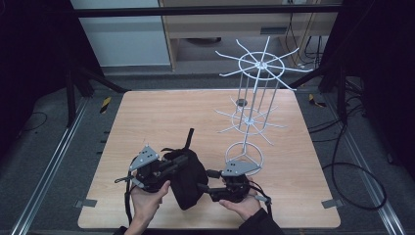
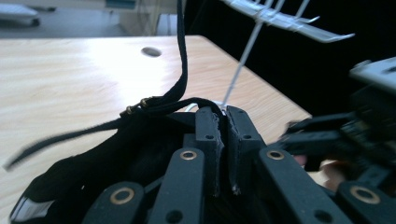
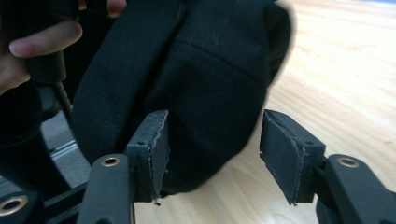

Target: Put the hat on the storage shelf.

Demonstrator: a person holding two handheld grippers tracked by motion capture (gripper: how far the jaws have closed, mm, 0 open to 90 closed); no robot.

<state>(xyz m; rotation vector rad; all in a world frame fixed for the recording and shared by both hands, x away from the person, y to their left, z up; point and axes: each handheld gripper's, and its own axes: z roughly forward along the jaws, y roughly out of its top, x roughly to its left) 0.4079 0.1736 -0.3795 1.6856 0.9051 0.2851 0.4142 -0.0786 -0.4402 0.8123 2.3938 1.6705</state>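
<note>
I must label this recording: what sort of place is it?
Probably a lab recording station: a bare wooden table ringed by dark frame struts, loose cables on grey floor, and a white wire rack as prop.

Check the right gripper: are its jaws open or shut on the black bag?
Open. In its own view the right gripper has a wide gap between its pads, and neither pad presses the black bag ahead of them.

Lab, black frame (image 1: 73, 88), cables (image 1: 342, 161)

Black hand-held gripper (image 1: 182, 163), grey plate (image 1: 145, 157)
</note>
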